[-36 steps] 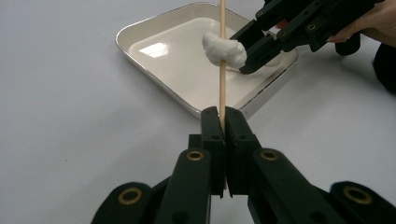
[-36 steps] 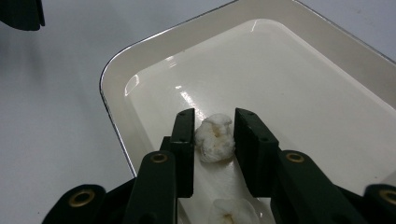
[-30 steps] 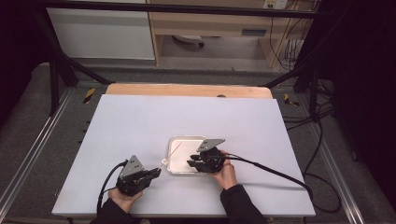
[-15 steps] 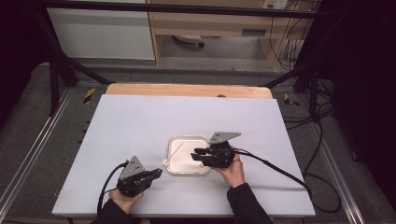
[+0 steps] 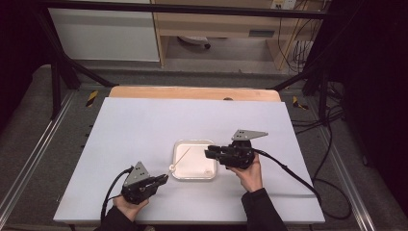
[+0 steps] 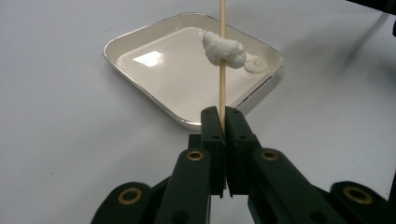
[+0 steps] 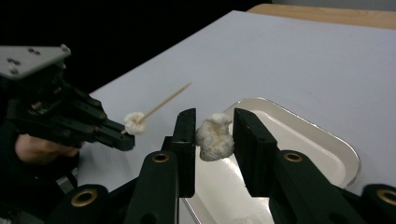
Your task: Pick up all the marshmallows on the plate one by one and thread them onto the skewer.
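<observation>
Marshmallows are being put on a thin wooden stick [image 6: 222, 56]. One marshmallow [image 6: 224, 48] is already stuck on the stick, a little way up from where it is held. The stick is pinched tight by the left gripper [image 6: 222, 122], whose jaws are pressed together on its lower end, so it points out over the white tray [image 6: 140, 37]. A second marshmallow [image 7: 215, 136] is held between the jaws of the right gripper [image 7: 214, 135], just above the tray. The jaws are closed on its sides, with a soft squeeze. One more small white piece [image 6: 256, 64] can be seen lying in the tray.

Some things could go wrong from here. The stick is thin and held at one end only, so it could be bent or snapped if the marshmallow is pushed on from the side. The sharp tip could be missed, since the held marshmallow is small and soft. The marshmallow could be squashed or dropped if it is squeezed too hard or too little. The first marshmallow could be pushed down the stick toward the left jaws. If the stick is pushed too hard, it could be slid back through the left jaws or knocked loose.
</observation>
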### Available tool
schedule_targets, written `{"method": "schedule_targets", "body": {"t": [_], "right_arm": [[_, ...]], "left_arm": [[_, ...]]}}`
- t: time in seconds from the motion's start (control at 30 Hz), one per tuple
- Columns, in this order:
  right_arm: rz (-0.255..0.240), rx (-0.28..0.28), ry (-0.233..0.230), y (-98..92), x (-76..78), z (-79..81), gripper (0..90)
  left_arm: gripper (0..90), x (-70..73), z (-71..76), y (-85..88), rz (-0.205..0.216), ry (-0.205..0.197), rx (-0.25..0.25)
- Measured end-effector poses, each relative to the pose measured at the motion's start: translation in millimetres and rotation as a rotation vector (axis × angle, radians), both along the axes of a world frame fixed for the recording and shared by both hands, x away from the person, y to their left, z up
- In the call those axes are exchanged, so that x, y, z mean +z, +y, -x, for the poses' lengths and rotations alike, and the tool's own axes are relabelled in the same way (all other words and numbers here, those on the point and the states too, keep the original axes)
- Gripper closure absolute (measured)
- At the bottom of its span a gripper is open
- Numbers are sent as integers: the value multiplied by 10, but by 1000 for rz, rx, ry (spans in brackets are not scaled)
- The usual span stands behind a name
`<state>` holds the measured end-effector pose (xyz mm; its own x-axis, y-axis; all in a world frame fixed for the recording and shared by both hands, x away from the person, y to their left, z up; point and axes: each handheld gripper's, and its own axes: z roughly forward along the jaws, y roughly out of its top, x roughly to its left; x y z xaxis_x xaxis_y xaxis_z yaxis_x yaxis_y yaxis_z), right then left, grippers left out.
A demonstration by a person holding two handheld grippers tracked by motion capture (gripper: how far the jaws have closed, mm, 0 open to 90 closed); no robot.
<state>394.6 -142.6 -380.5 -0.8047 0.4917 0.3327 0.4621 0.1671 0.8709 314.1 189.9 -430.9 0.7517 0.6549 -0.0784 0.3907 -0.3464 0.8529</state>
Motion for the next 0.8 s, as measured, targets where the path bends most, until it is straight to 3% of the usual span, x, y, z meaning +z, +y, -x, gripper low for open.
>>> {"method": "schedule_targets", "body": {"t": [0.2, 0.3, 0.8], "right_arm": [[-104, -5, 32, -22, 69, -27, 710], [-133, -7, 47, -10, 78, -46, 710], [-203, 22, 114, 127, 6, -163, 710]], "left_arm": [[879, 0, 7, -17, 4, -6, -9], [879, 6, 15, -21, 9, -12, -15], [879, 25, 43, -50, 28, -28, -32]]}}
